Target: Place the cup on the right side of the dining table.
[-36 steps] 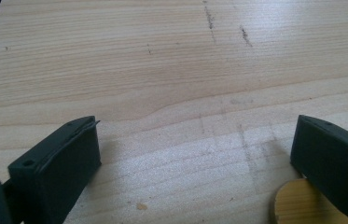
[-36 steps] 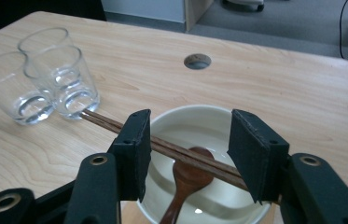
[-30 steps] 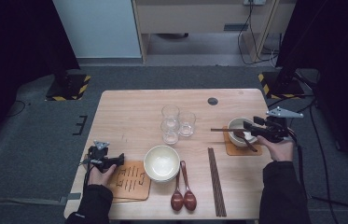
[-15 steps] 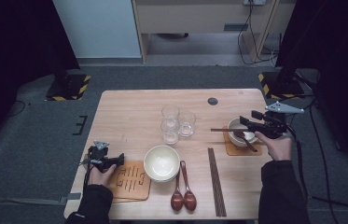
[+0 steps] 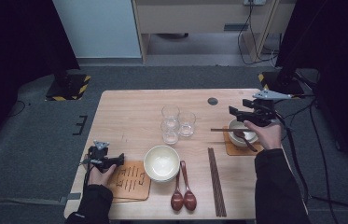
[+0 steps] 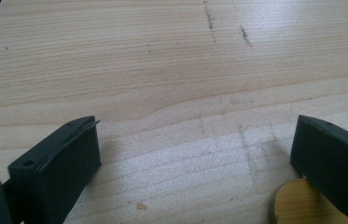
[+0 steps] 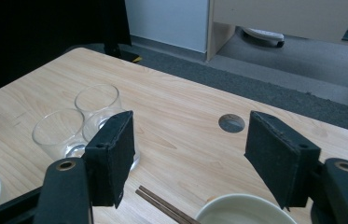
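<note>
My right gripper point(image 5: 233, 112) hovers above the far left rim of a pale bowl point(image 5: 242, 133) that sits on a brown coaster at the table's right. Its jaws have just been opening and stand open with nothing between them point(image 7: 190, 135). A dark spoon point(image 5: 247, 140) leans in that bowl, whose rim point(image 7: 246, 210) lies below the jaws. A pair of chopsticks point(image 5: 220, 129) lies beside it. My left gripper point(image 5: 119, 159) rests on the table at the near left, open point(image 6: 195, 135) over bare wood, its right jaw beside the edge of an orange coaster point(image 6: 302, 205).
Three clear glasses point(image 5: 170, 114) cluster mid-table, also ahead of the right jaws point(image 7: 97, 100). A cream bowl point(image 5: 161, 162), two brown spoons point(image 5: 183, 196) and a second chopstick pair point(image 5: 216, 179) lie along the near edge. A round hole point(image 5: 212, 101) marks the far side.
The right gripper has lifted off the bowl and drifted toward the far left, its jaws spreading wider. The left gripper has stayed put.
</note>
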Demonstrator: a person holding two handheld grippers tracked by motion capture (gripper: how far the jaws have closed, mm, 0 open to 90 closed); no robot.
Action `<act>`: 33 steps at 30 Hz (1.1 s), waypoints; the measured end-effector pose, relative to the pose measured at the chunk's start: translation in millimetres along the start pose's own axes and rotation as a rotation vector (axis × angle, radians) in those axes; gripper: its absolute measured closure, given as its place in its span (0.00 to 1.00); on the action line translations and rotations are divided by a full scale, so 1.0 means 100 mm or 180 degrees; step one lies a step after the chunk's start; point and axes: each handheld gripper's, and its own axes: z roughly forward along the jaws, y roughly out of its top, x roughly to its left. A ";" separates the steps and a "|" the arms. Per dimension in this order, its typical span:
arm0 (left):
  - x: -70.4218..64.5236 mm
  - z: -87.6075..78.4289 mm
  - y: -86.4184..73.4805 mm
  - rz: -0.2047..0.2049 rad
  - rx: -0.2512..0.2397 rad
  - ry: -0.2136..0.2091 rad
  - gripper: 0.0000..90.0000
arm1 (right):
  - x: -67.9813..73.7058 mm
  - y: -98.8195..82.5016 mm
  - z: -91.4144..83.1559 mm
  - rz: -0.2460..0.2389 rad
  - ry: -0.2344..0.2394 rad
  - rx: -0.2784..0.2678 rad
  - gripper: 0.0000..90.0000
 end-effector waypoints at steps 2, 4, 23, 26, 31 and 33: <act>0.00 0.00 0.00 0.0000 0.0000 -0.0001 0.00 | 0.03 0.03 0.03 -0.0041 0.0003 -0.0016 0.36; 0.00 0.00 0.00 0.0000 -0.0001 -0.0001 0.00 | 0.07 0.07 0.05 -0.0067 0.0015 -0.0022 0.36; 0.00 0.00 0.00 0.0000 0.0001 0.0000 0.00 | 0.37 0.40 0.36 -0.0154 0.0096 -0.0143 0.33; 0.00 0.00 0.00 0.0000 -0.0001 -0.0001 0.00 | 0.43 0.42 0.44 -0.0174 0.0128 -0.0118 0.33; 0.00 0.00 0.00 0.0000 -0.0001 -0.0001 0.00 | 0.52 0.38 0.58 -0.0171 0.0171 -0.0055 0.33; 0.00 0.00 0.00 0.0000 0.0000 -0.0001 0.00 | 0.53 0.36 0.63 -0.0177 0.0169 -0.0014 0.33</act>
